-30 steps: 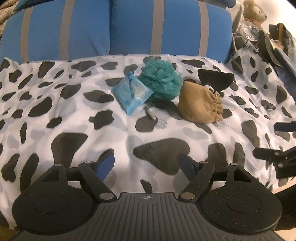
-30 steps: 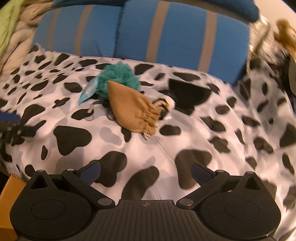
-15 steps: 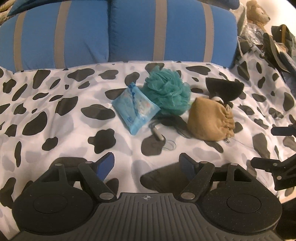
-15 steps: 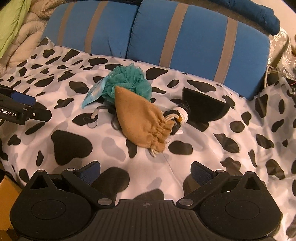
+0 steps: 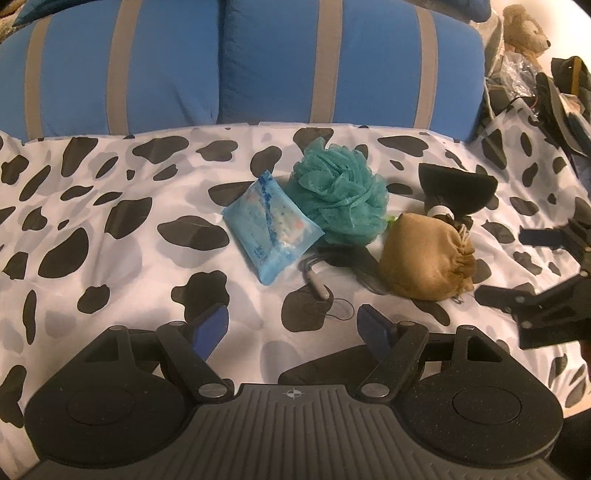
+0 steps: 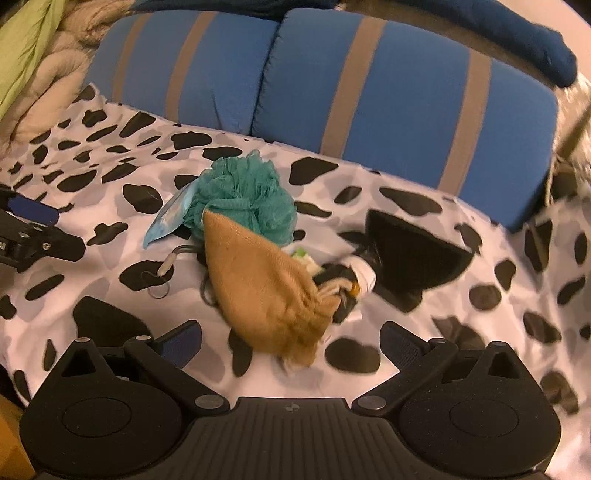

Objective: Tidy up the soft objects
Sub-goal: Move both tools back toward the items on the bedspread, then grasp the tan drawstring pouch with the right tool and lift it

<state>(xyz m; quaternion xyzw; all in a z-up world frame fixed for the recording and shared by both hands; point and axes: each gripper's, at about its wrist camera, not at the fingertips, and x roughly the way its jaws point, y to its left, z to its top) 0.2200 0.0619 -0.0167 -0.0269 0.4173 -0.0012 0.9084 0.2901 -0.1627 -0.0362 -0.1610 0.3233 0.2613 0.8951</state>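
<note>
A teal mesh bath pouf (image 5: 338, 197) (image 6: 243, 197) lies on the cow-print sheet (image 5: 110, 229) (image 6: 498, 321). A light blue tissue pack (image 5: 271, 225) (image 6: 168, 216) lies left of it. A tan drawstring pouch (image 5: 424, 258) (image 6: 266, 295) lies right of it, touching a black fan-shaped item (image 5: 456, 186) (image 6: 410, 258). My left gripper (image 5: 293, 326) is open and empty, short of the tissue pack. My right gripper (image 6: 291, 341) is open, with the pouch's near end between its fingers, not clamped.
A thin cord with a small grey tag and ring (image 5: 319, 286) (image 6: 164, 267) lies in front of the pouf. Two blue striped cushions (image 5: 221, 62) (image 6: 332, 81) stand behind. A teddy bear (image 5: 524, 27) and dark clutter lie at far right; blankets (image 6: 33, 81) at far left.
Both grippers have moved forward toward the objects. The right gripper has closed in on the tan pouch, which now reaches between its fingers. Both stayed open.
</note>
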